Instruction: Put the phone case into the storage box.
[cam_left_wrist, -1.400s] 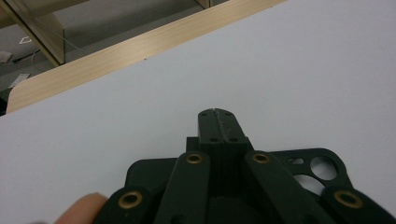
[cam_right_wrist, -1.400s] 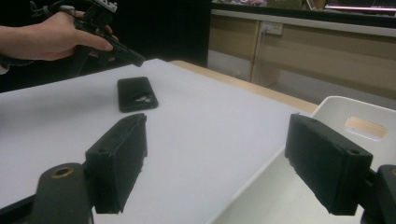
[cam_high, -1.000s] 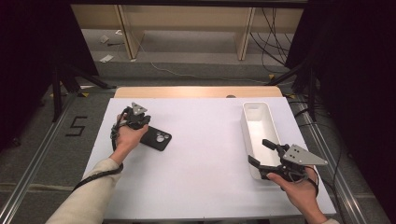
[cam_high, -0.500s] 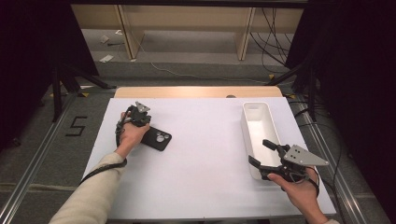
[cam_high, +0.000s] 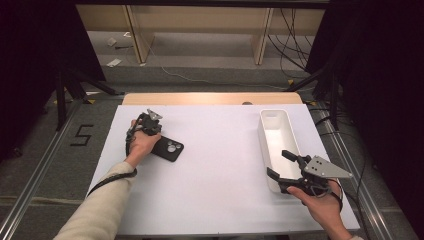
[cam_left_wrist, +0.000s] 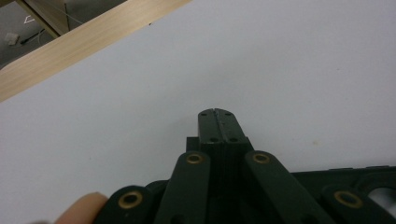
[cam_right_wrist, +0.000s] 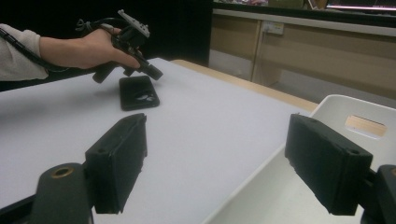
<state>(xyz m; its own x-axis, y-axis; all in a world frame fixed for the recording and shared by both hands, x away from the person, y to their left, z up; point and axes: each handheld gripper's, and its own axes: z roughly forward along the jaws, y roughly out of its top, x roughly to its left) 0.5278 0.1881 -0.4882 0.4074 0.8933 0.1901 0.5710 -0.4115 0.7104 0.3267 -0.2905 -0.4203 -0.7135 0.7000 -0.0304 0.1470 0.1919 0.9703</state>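
Left claw (cam_high: 151, 121): jaws pressed flat together with nothing between them, as the left gripper view (cam_left_wrist: 218, 122) showed; it was tilted down over the white worktop (cam_high: 220, 165), near its far left part.
Left claw's tip: whether it touched the worktop could not be told from the high view, where the person's left hand (cam_high: 142, 142) hid part of the tool.
Phone (cam_high: 169, 148): a dark phone lay flat on the worktop, camera side up, just beside the left hand; its near-left end was covered by the hand in the high view, and the right gripper view (cam_right_wrist: 137, 92) showed it whole, with the left claw (cam_right_wrist: 152, 71) just above its far edge.
Right claw (cam_high: 284, 167): jaws stood well apart, holding nothing, at the near end of the white bin (cam_high: 274, 135).
Right claw and bin: in the right gripper view (cam_right_wrist: 233, 161) one jaw hung over the worktop and the other over the bin (cam_right_wrist: 355, 119), with the bin's wall between them; contact with it was unclear.
Bin's inside: it looked bare in the high view, but its near end was cut off by the right claw.
Right hand (cam_high: 320, 205): partly cut off at the lower edge.
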